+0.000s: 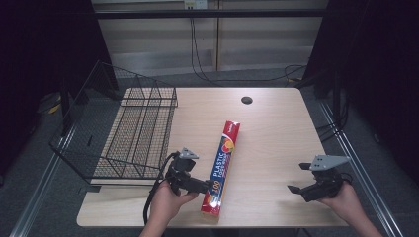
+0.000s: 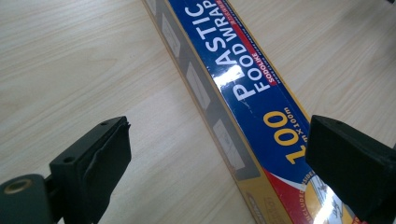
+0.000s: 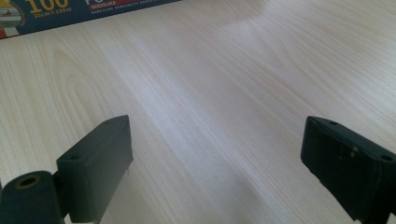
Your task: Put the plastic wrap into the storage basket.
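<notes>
Looking down, our left gripper (image 1: 210, 186) sits spread across the near end of the box (image 1: 222, 168), which runs toward 12-1 o'clock; right gripper (image 1: 294, 189) also spread, well off at 3

A long food wrap box (image 1: 222, 168) lay on the wooden worktop (image 1: 276, 138) beside a wire basket (image 1: 118, 133). The left gripper (image 1: 205, 186) reached its near end; the right gripper (image 1: 295, 189) hovered well apart.

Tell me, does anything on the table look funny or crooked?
A bit. The wrap box lies slanted across the table, not square to its edges, near the left tongs. The wire basket hangs over the left edge and looks tipped. Nothing looks spilled or broken.
</notes>
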`<control>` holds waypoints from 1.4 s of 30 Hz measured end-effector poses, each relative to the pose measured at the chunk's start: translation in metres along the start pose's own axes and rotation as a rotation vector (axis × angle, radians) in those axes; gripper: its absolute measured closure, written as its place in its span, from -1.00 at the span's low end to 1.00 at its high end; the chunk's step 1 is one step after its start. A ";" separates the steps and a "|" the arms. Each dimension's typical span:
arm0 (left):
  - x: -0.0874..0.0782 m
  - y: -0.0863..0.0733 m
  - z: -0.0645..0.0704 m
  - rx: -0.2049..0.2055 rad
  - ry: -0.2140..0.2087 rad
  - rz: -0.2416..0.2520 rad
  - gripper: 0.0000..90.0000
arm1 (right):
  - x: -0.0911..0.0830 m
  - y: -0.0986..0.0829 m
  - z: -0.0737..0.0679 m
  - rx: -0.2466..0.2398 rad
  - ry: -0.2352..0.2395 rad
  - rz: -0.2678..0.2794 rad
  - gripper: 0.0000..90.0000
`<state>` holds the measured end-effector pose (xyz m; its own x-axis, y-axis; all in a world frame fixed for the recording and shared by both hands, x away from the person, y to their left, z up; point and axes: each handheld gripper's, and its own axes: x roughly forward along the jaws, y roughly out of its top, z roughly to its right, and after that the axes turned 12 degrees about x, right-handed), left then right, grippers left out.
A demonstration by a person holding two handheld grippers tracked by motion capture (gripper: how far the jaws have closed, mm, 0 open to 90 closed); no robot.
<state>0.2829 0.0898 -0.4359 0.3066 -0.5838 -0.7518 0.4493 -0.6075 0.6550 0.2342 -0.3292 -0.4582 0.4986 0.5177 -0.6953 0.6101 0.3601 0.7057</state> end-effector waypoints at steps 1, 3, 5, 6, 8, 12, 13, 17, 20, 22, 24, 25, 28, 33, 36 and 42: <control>0.001 0.000 0.000 -0.009 -0.007 0.005 -0.84 | 0.001 0.000 0.000 -0.007 -0.002 -0.002 -0.80; 0.001 0.001 0.001 -0.009 -0.006 0.010 -0.84 | 0.001 0.000 0.000 -0.006 -0.005 -0.006 -0.81; 0.001 0.002 0.001 0.000 -0.004 -0.005 -0.84 | 0.000 0.000 0.000 -0.003 -0.003 0.001 -0.81; 0.001 0.002 0.001 -0.009 -0.004 0.010 -0.84 | 0.000 0.001 0.001 -0.008 -0.003 0.006 -0.81; 0.000 0.003 0.000 -0.003 -0.006 -0.001 -0.84 | 0.000 0.001 0.001 -0.003 -0.005 0.011 -0.81; 0.001 0.005 0.000 -0.010 -0.004 0.004 -0.84 | 0.000 0.000 0.001 0.003 -0.008 0.016 -0.81; 0.002 0.007 0.000 -0.014 -0.012 0.014 -0.84 | 0.000 0.000 0.001 0.002 -0.009 0.016 -0.81; 0.004 0.014 0.003 0.002 -0.022 0.011 -0.84 | -0.001 0.000 0.000 -0.005 -0.009 0.018 -0.81; 0.010 0.020 0.004 -0.005 -0.030 0.007 -0.81 | -0.003 0.000 0.000 0.003 -0.019 0.024 -0.81; 0.015 0.025 0.003 -0.017 -0.048 0.007 -0.81 | -0.004 0.000 0.001 0.013 -0.022 0.029 -0.81; 0.020 0.030 0.003 -0.026 -0.039 -0.004 -0.81 | -0.003 0.000 0.002 0.019 -0.017 0.029 -0.81; 0.023 0.032 0.003 -0.025 -0.045 -0.012 -0.81 | -0.003 0.000 0.002 0.014 -0.019 0.027 -0.81; 0.031 0.039 0.001 -0.033 -0.047 -0.027 -0.80 | -0.002 0.000 0.001 0.006 -0.013 0.022 -0.80; 0.038 0.049 -0.002 -0.038 -0.049 -0.049 -0.72 | -0.002 0.000 0.002 0.006 -0.014 0.028 -0.80; 0.041 0.052 -0.006 -0.066 -0.071 -0.045 -0.69 | -0.002 0.000 0.002 0.003 -0.013 0.029 -0.80; 0.049 0.057 -0.012 -0.069 -0.090 -0.063 -0.60 | -0.003 0.000 0.003 0.010 -0.014 0.034 -0.80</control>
<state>0.3340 0.0332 -0.4362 0.2003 -0.5935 -0.7795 0.5228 -0.6081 0.5974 0.2345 -0.3328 -0.4565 0.5282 0.5185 -0.6725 0.5983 0.3348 0.7280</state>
